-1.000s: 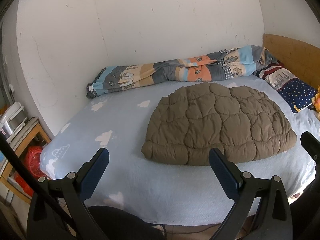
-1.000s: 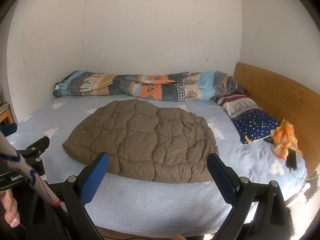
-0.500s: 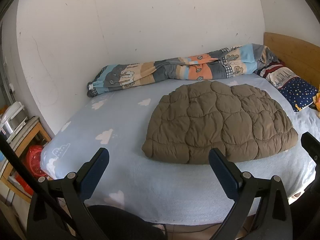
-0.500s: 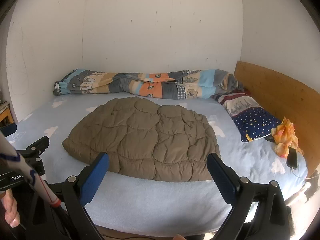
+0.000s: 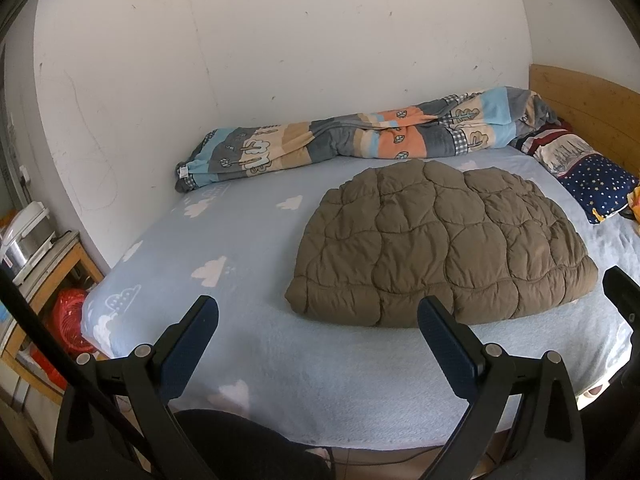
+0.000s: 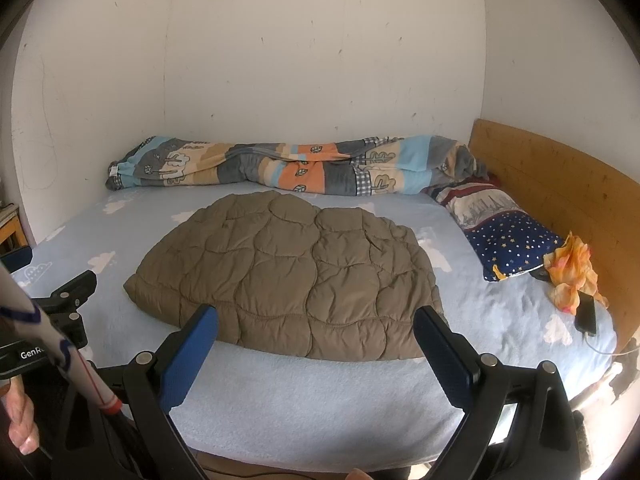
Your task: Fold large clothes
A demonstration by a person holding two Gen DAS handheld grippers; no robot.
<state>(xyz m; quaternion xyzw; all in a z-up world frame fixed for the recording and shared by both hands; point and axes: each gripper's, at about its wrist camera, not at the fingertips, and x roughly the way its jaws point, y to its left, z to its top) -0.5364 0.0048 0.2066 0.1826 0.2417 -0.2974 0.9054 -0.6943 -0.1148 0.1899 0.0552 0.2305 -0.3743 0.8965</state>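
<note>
Brown quilted jacket (image 5: 440,248) lies folded flat on the light blue cloud-print bedsheet (image 5: 248,240), roughly mid-bed, near edge closest to the cameras. Sleeves, collar and zip not visible, tucked under or hidden; can't tell front from back.

Left gripper (image 5: 318,340) held over the near edge of the bed, both fingers spread wide, nothing between them, not touching the jacket. Its right fingertip (image 5: 434,316) overlaps the jacket's near hem in view, but contact can't be confirmed. Right gripper (image 6: 316,340) same: jaws wide apart, empty, framing the jacket's near hem; its fingertips (image 6: 204,320) cover part of the hem.

Patterned duvet (image 6: 288,170) bunched in a long roll along the white wall (image 6: 280,60), behind the jacket, not touching it. Star-print pillow (image 6: 508,240) at the right by the wooden headboard (image 6: 560,184), its far half in a striped print. Orange cloth (image 6: 568,272) just beside the pillow; a dark phone (image 6: 586,314) partly under it, cable running off the bed edge.

Left view: wooden side table (image 5: 60,264) at the left edge, cut off, with a white appliance on top and something red (image 5: 70,320) underneath, hard to identify. Dark clothing of the person (image 5: 248,448) at bottom. Right view: the other gripper's body and part of a hand (image 6: 18,424) at the left edge, cropped
</note>
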